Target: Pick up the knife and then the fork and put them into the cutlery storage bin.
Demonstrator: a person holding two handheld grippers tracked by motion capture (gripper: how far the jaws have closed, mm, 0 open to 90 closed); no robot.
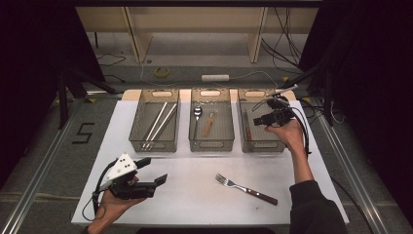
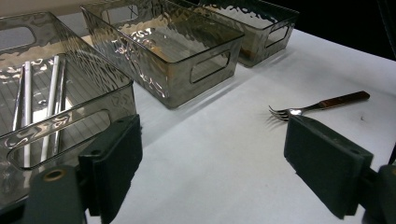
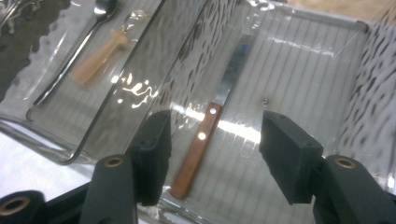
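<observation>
The knife, steel blade and riveted wooden handle, lies flat in the right bin. The right gripper hangs over it, jaws wide and empty. The left gripper is wide open above the surface.

The left tool has its two black jaws wide apart over the white table. A fork lies ahead. Three see-through bins stand in a row. The nearest bin holds long silver sticks.
</observation>
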